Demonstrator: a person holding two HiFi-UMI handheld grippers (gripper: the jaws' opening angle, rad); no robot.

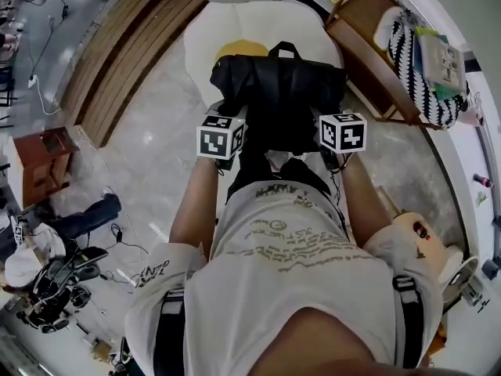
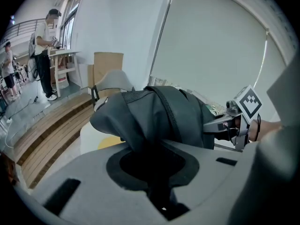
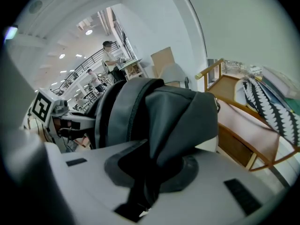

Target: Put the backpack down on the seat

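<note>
My left claw (image 2: 158,170) is clamped on a fold of the black backpack (image 1: 280,92) at its left end. My right claw (image 3: 140,184) is clamped on a fold and a strap at its right end. The backpack hangs crosswise between both claws, its carry handle pointing away from me, over the near edge of the white seat (image 1: 210,37). The yellow centre (image 1: 241,49) of the seat shows just past the backpack's far side. Whether the backpack touches the seat cannot be determined. A wooden chair (image 1: 358,39) stands beside the seat's right edge.
</note>
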